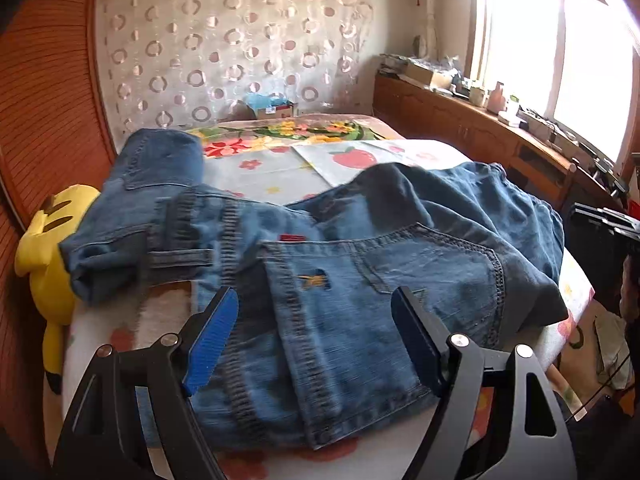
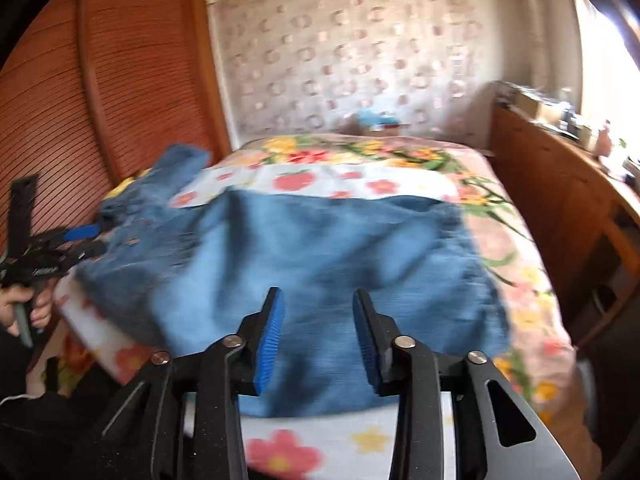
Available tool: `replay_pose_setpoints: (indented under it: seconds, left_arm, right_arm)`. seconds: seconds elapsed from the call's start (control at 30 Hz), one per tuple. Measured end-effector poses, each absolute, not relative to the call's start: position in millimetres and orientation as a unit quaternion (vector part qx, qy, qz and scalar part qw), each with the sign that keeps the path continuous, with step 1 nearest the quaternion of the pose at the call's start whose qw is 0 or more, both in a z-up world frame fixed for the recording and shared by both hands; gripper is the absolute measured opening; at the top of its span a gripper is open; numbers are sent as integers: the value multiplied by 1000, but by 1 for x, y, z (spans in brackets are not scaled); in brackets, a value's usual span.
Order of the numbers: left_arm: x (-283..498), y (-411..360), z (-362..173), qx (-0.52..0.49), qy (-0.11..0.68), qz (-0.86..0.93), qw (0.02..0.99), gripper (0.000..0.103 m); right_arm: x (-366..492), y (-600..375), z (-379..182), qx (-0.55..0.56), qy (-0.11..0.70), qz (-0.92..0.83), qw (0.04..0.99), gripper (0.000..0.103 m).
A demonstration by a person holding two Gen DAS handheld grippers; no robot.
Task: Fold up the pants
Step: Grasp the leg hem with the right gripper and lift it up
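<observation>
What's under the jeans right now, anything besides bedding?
The jeans lie on a flower-print sheet over the bed. A yellow plush toy sticks out from beneath their left edge. Whatever sits under the middle of the denim is covered.

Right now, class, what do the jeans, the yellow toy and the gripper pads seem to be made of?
Jeans: faded blue denim, with visible stitched seams.
Yellow plush toy: looks like soft fabric, matte and rounded.
Left gripper pads: blue and ribbed, probably rubber or plastic.
</observation>
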State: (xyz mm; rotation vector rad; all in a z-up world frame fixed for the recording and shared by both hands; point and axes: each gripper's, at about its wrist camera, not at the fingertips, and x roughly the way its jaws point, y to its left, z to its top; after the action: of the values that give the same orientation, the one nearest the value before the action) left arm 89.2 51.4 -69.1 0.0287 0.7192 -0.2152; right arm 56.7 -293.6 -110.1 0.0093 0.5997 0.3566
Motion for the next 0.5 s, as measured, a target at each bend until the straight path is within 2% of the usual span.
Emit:
replay_pose_setpoints:
  seconds: [0.5]
  left_arm:
    - [96, 26, -97, 20, 379, -118, 918, 80]
  right_arm:
    - [68, -355, -141, 61, 342, 60, 936, 44]
